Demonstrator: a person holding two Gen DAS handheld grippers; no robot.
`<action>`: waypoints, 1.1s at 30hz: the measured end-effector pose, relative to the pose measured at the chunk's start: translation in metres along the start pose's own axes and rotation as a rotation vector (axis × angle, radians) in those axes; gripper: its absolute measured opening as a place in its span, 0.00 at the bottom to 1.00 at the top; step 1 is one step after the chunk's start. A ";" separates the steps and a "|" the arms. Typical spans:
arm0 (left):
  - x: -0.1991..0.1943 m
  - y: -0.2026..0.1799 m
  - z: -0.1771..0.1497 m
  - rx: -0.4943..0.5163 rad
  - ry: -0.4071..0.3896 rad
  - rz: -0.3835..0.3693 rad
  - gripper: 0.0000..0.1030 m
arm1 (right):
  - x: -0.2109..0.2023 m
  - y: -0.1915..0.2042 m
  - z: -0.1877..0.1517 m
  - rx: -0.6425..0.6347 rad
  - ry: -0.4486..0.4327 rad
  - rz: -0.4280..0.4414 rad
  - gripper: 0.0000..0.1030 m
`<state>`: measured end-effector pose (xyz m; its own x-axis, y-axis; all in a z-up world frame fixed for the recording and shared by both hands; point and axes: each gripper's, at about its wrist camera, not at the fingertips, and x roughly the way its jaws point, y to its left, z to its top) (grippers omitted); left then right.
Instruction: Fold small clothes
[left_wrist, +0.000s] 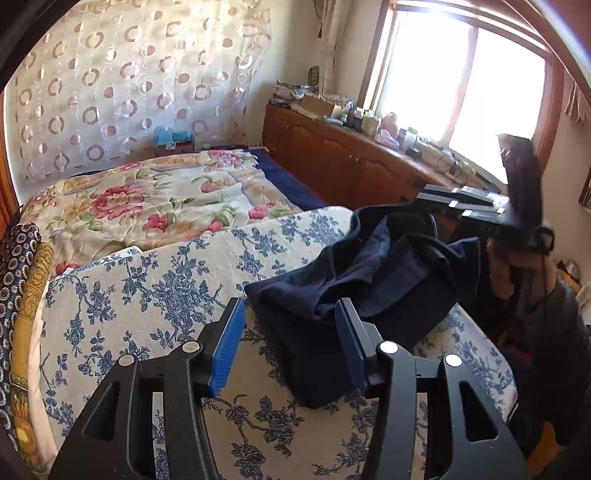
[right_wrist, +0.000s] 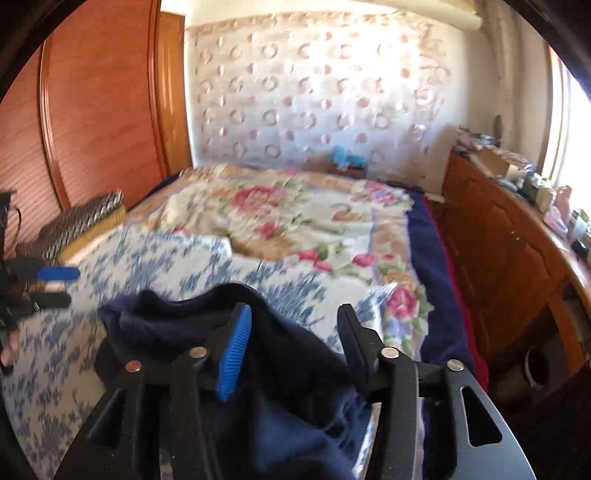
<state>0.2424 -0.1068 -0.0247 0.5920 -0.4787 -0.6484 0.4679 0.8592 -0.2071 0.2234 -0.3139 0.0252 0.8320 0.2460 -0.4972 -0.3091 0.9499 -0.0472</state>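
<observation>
A navy garment (left_wrist: 369, 273) lies crumpled on the blue-flowered white quilt (left_wrist: 147, 295) at the near end of the bed. My left gripper (left_wrist: 291, 332) is open just in front of the garment's near left edge, and its blue pads (left_wrist: 227, 347) do not touch the cloth. My right gripper (right_wrist: 295, 314) hovers over the same garment (right_wrist: 177, 325), jaws apart, with cloth beneath and between them but no pad pressing on it. In the left wrist view the right gripper (left_wrist: 424, 192) is beyond the garment's far right side. The left gripper (right_wrist: 72, 286) shows at the left edge of the right wrist view.
A pink-flowered blanket (left_wrist: 147, 199) covers the far part of the bed. A wooden cabinet (left_wrist: 332, 158) with clutter on top runs along the right under the window. A wooden wardrobe (right_wrist: 103, 110) stands at the left. Patterned rolled bedding (left_wrist: 22, 277) lies at the bed's left edge.
</observation>
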 end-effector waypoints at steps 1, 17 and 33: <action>0.005 0.000 -0.001 0.005 0.017 -0.004 0.51 | -0.006 0.003 -0.003 -0.002 -0.011 -0.003 0.51; 0.054 -0.010 0.000 0.093 0.144 0.010 0.77 | -0.067 0.046 -0.067 -0.142 0.125 0.019 0.60; 0.073 0.028 0.020 -0.002 0.091 0.176 0.77 | -0.045 0.005 -0.011 -0.145 0.082 -0.063 0.07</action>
<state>0.3121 -0.1209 -0.0630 0.6028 -0.3032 -0.7380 0.3614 0.9284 -0.0863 0.1795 -0.3219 0.0376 0.8133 0.1644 -0.5581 -0.3253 0.9238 -0.2020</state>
